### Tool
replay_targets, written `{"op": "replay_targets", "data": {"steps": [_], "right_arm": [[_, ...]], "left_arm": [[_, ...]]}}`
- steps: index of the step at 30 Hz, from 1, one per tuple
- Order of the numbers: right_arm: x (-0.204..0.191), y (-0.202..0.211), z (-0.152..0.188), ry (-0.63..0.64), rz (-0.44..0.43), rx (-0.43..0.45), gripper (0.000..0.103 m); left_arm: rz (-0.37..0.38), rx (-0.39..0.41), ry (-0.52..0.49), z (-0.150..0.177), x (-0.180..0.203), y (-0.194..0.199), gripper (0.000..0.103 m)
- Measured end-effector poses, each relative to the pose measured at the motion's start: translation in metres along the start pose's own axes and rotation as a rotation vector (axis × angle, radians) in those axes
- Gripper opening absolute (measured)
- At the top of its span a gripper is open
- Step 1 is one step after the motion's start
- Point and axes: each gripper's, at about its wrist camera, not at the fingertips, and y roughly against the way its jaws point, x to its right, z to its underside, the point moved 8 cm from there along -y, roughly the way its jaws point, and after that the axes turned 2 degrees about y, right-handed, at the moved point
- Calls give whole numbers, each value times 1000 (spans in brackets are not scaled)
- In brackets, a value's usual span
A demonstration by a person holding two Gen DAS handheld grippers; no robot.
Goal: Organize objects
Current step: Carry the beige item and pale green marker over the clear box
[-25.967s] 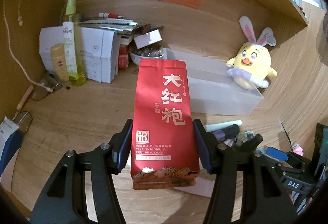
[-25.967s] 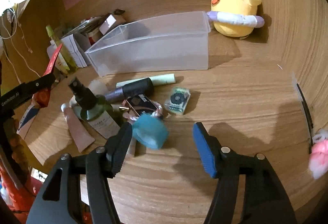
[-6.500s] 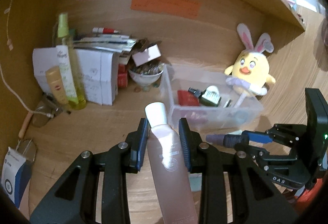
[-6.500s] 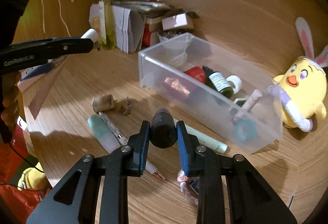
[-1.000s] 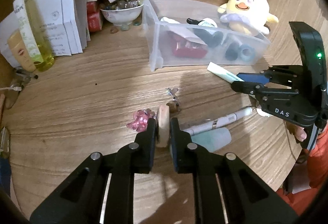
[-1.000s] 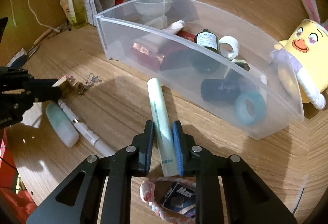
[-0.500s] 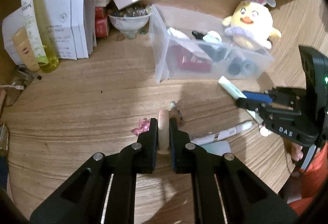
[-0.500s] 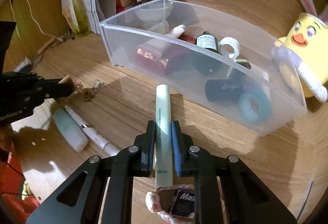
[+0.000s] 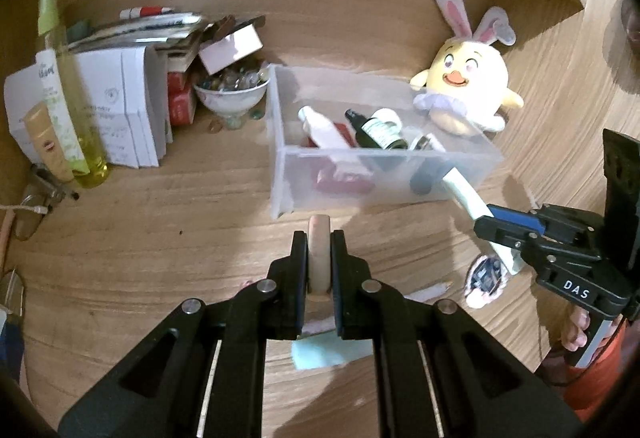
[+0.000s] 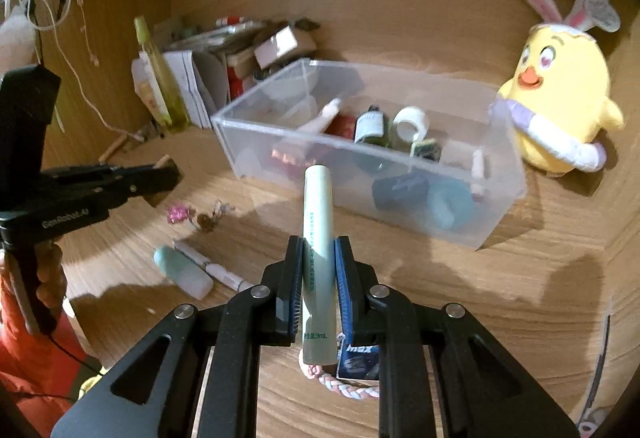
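A clear plastic bin [image 9: 280,173] [image 10: 508,173] stands on the wooden desk and holds bottles, a red packet, a tape roll and other small items. My left gripper [image 9: 319,258] is shut on a small beige wooden piece [image 9: 319,238], lifted off the desk just in front of the bin. My right gripper [image 10: 319,270] is shut on a pale green tube [image 10: 317,222] that points toward the bin's front wall. In the left wrist view that tube [image 9: 466,193] slants up at the bin's right corner. The left gripper [image 10: 160,177] shows at the left of the right wrist view.
On the desk lie a mint tube [image 10: 182,272], a white pen [image 10: 216,270], a pink trinket [image 10: 178,213], a braided band with a small dark box [image 10: 356,360]. A yellow plush chick [image 10: 560,101] sits right of the bin. Bottles, papers and a bowl [image 9: 230,93] crowd the back left.
Both grippers have risen off the desk with their objects. The wooden piece has left the pink trinket behind, and the green tube has tilted up toward the bin.
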Motion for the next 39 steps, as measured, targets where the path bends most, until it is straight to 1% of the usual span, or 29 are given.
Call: {"op": "replay_targets", "data": {"steps": [4, 7, 13, 21, 32, 39], "right_arm": [[6, 11, -14, -1, 13, 46, 14], [11, 17, -25, 1, 30, 74, 14], [20, 21, -43, 8, 57, 113, 14], [32, 20, -67, 5, 80, 153, 14], [47, 13, -93, 18, 130, 168, 14], [63, 6, -103, -9, 154, 170, 14]], "left_arm": [[14, 27, -4, -10, 9, 3, 10], [9, 69, -15, -24, 15, 8, 10], [6, 116, -20, -47, 21, 13, 10], [25, 129, 4, -64, 32, 4, 10], [24, 149, -16, -89, 46, -9, 10], [30, 140, -18, -102, 53, -24, 10]]}}
